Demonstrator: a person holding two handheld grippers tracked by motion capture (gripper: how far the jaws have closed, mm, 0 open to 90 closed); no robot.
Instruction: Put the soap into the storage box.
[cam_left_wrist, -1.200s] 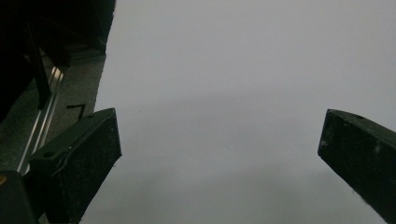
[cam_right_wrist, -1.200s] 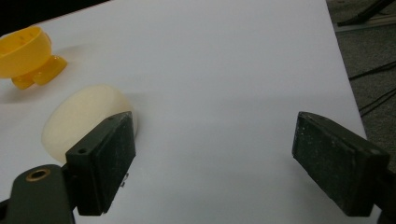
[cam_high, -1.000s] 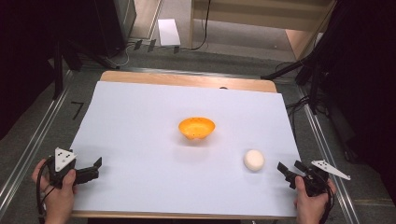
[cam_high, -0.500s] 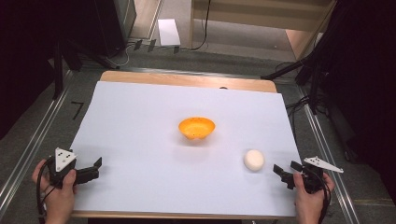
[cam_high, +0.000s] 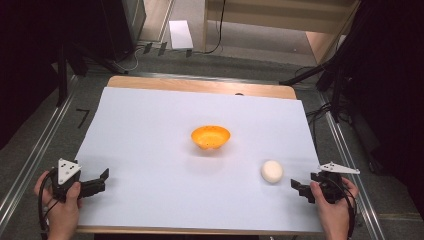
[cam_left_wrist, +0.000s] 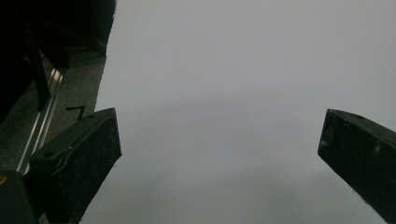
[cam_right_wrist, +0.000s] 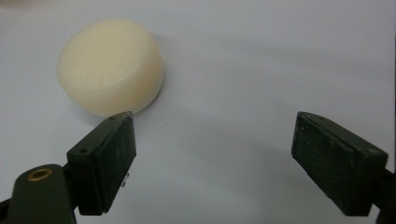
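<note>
A cream-white round puck (cam_high: 272, 171) lies on the white sheet at the front right; in the right gripper view the puck (cam_right_wrist: 111, 66) sits just beyond the left jaw, outside the gap. An orange bowl (cam_high: 210, 137) stands near the middle of the sheet. My right gripper (cam_high: 299, 188) rests at the front right edge, a short way right of the puck, open with nothing between its jaws (cam_right_wrist: 212, 156). My left gripper (cam_high: 102, 181) lies at the front left corner, open and empty (cam_left_wrist: 219, 154), pointing across bare sheet.
The white sheet (cam_high: 150, 130) covers a wooden table whose far edge (cam_high: 200, 86) shows. Metal rails (cam_high: 35, 155) run along both sides. Dark stands and cables (cam_high: 340, 75) crowd the right side, and a white box (cam_high: 180, 34) lies on the floor beyond.
My right gripper has slid left along the front edge toward the puck. The left gripper, bowl and puck have stayed put.
</note>
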